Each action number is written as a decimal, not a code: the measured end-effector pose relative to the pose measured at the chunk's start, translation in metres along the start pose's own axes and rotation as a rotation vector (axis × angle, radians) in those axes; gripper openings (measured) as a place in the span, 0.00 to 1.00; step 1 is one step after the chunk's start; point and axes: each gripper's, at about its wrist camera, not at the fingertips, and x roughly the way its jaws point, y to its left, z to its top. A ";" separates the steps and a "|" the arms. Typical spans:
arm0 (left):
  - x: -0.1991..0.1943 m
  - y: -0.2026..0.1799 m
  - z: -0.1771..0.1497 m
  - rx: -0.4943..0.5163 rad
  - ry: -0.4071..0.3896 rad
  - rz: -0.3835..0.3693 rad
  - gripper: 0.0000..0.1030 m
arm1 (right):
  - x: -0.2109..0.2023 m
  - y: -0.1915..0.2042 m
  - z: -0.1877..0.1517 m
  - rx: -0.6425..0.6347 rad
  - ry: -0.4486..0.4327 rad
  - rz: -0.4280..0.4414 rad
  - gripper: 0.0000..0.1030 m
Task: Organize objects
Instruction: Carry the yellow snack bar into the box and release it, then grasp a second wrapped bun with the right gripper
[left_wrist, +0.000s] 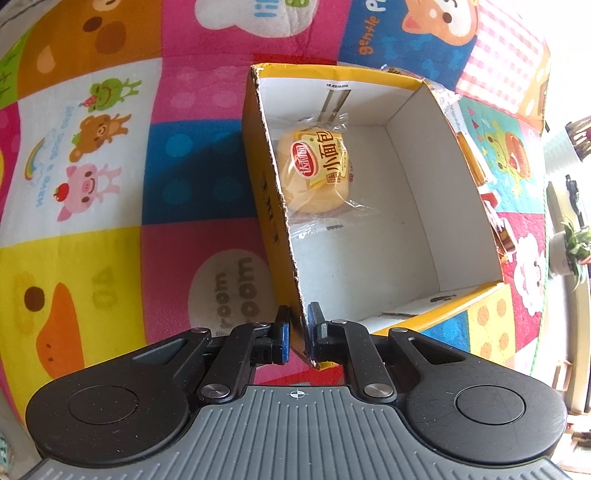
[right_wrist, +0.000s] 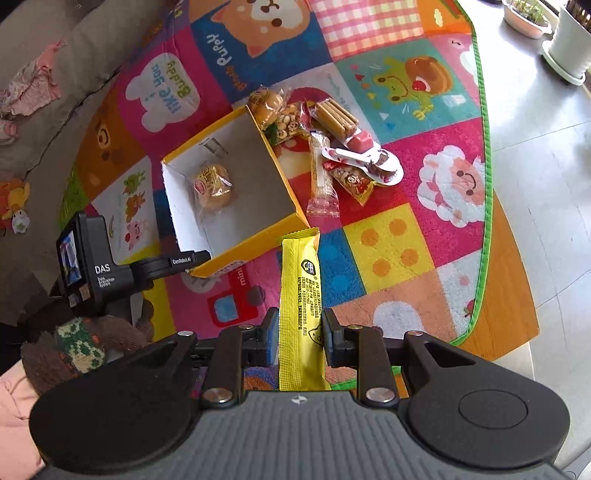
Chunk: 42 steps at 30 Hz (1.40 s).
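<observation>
From the left wrist, the left gripper (left_wrist: 298, 334) pinches the near wall of the yellow box (left_wrist: 271, 206); a wrapped bun (left_wrist: 314, 173) lies inside.

Only the right wrist shows the right gripper (right_wrist: 300, 341) squeezing a yellow snack bar (right_wrist: 300, 306), pointing away, near the box (right_wrist: 255, 243), with more snacks (right_wrist: 332, 147) beyond.

Left tool (left_wrist: 298, 326) pinches the near corner of a yellow box (left_wrist: 469, 236) holding one wrapped bun (left_wrist: 316, 173), on a cartoon play mat (left_wrist: 92, 147).
</observation>
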 end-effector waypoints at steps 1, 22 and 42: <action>0.000 0.002 0.000 -0.016 -0.001 -0.006 0.11 | 0.001 0.007 0.006 -0.006 0.003 0.001 0.22; 0.003 0.016 0.002 -0.145 0.013 -0.037 0.12 | 0.039 0.025 0.076 0.069 -0.015 0.072 0.36; 0.015 -0.002 0.016 -0.235 0.102 0.191 0.08 | 0.099 -0.026 0.166 -0.454 -0.020 -0.080 0.61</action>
